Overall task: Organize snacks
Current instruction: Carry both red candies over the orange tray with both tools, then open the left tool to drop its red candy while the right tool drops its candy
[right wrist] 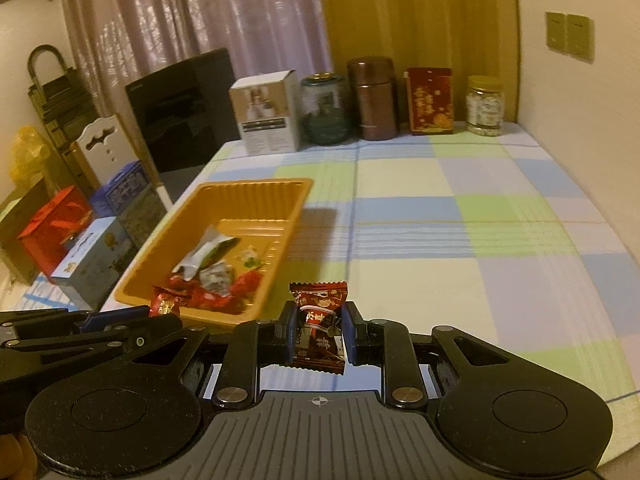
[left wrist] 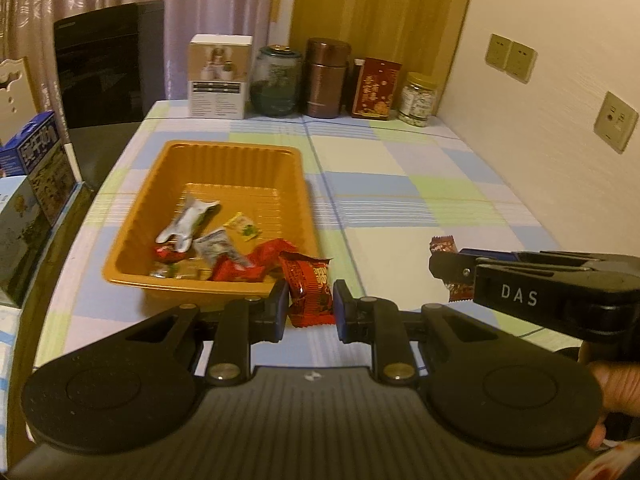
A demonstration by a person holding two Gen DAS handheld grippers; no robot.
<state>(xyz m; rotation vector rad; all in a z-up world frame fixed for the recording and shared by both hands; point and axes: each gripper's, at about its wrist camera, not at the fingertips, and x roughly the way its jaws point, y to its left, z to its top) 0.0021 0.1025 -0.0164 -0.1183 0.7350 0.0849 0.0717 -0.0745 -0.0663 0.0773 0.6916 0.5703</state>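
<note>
Currently both claws clamp snacks, left claw point(left wrist: 310, 304) on red packet point(left wrist: 311, 294), right claw point(right wrist: 318, 338) on brown candy point(right wrist: 319, 330) (edge-held, near orange tray point(left wrist: 132, 224)); early release risks tabletop point(left wrist: 400, 184) drops.

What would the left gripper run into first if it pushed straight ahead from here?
Probably the near wall of the orange tray. The left gripper, holding a red snack packet, points at the tray's near right corner; depth is unclear, so it might just pass it.

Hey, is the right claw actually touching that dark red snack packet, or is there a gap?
Touching. The right wrist view shows the dark red snack packet pinched between both blue pads of the right claw, held clear of the table.
</note>
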